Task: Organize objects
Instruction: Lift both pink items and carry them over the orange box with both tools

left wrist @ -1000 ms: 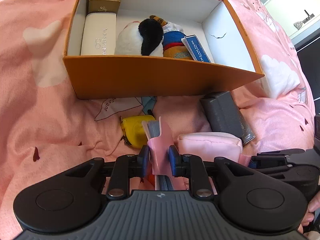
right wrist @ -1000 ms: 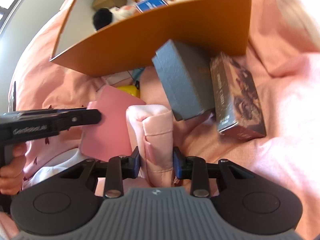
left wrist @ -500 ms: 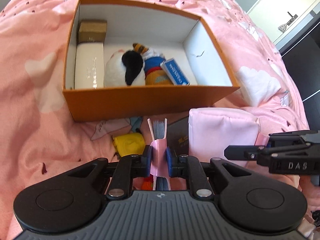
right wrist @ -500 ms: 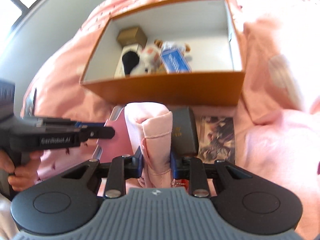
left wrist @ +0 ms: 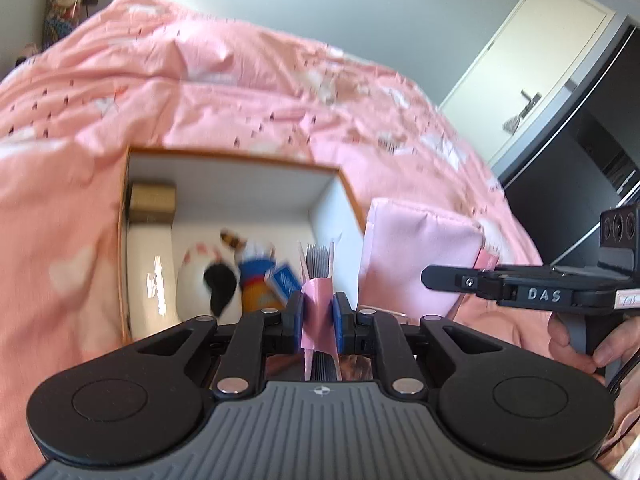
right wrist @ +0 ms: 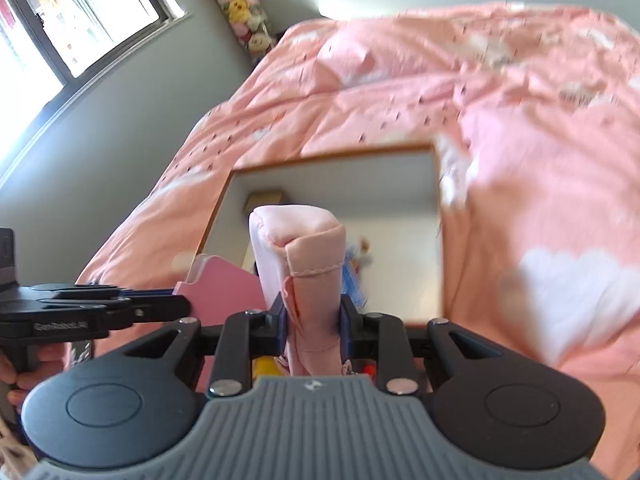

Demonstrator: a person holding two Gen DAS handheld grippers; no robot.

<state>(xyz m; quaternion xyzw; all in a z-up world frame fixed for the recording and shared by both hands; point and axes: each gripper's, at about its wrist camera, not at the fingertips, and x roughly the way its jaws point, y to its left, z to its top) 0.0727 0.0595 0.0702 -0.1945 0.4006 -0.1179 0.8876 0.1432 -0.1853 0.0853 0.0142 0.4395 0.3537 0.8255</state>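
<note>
My left gripper (left wrist: pixel 317 316) is shut on a thin pink notebook (left wrist: pixel 319 280), held edge-on above the near side of the orange box (left wrist: pixel 124 216). My right gripper (right wrist: pixel 313 322) is shut on a soft pink pouch (right wrist: pixel 304 256), held upright over the same box (right wrist: pixel 332 158). The pouch (left wrist: pixel 416 264) also shows in the left wrist view, right of the notebook. The notebook's pink cover (right wrist: pixel 224 292) shows in the right wrist view. Inside the box lie a white case (left wrist: pixel 150 268), a gold box (left wrist: pixel 153 202), a plush toy (left wrist: pixel 212 276) and a blue card pack (left wrist: pixel 285 280).
The box sits on a pink patterned bedspread (left wrist: pixel 240 92). A grey wall, a door (left wrist: pixel 552 60) and a dark cabinet (left wrist: pixel 580 168) stand beyond the bed. A window (right wrist: pixel 80 20) and a column of plush toys (right wrist: pixel 244 8) are at the far wall.
Both grippers have lifted with their loads and tilted up toward the room. The box now sits lower and nearer in both views, and the items on the bed below have dropped out of sight.
</note>
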